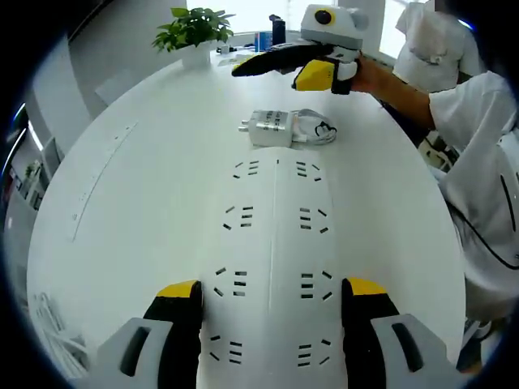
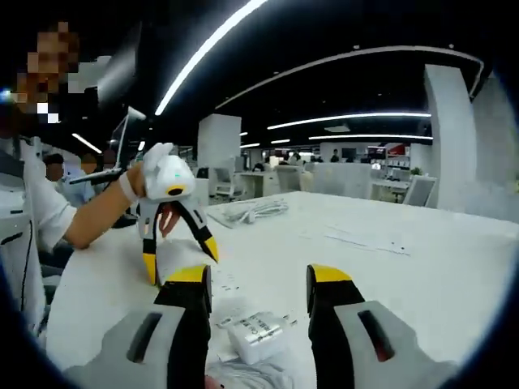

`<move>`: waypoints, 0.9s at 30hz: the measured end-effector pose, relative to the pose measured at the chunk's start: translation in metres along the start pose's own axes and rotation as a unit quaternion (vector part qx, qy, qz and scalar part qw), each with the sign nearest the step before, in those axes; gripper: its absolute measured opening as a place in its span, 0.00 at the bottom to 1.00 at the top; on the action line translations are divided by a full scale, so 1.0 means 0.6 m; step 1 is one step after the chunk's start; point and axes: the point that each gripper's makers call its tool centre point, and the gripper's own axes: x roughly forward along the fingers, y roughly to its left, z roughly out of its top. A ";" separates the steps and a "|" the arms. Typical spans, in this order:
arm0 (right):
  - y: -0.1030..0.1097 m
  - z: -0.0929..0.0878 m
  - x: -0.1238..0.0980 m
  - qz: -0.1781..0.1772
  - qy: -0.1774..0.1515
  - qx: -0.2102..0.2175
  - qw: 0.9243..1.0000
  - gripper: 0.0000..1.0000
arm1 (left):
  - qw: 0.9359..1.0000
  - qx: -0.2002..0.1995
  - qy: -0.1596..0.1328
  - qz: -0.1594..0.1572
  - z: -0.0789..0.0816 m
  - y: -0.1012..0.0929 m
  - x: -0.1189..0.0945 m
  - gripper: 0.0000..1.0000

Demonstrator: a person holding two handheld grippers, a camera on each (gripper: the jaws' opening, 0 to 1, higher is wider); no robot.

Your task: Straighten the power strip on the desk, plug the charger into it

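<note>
In the left gripper view, the left gripper (image 1: 274,300) has its yellow-tipped jaws spread apart on either side of the near end of a long white power strip (image 1: 274,243), which runs lengthwise away from the camera across the white desk (image 1: 146,186). Just beyond the strip's far end lies the white charger (image 1: 272,128) with its coiled white cable (image 1: 316,130) beside it. Farther past the charger, the right gripper (image 1: 280,61) hovers above the desk in a person's hand, with a potted green plant (image 1: 195,32) off to its side at the desk's far edge.
</note>
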 end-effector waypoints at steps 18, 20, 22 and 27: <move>-0.016 -0.097 -0.004 -0.261 0.090 -0.018 0.961 0.55 | 1.000 -0.001 0.000 0.001 0.002 0.000 0.007 0.71; -0.017 -0.102 -0.002 -0.261 0.096 -0.020 0.960 0.54 | 1.000 -0.001 0.001 0.001 0.003 0.000 0.008 0.71; -0.021 -0.104 -0.001 -0.263 0.096 -0.010 0.960 0.53 | 1.000 -0.001 0.001 0.001 0.004 0.000 0.008 0.71; -0.020 -0.113 0.010 -0.264 0.101 0.006 0.959 0.51 | 1.000 -0.003 0.001 0.002 0.005 -0.001 0.010 0.71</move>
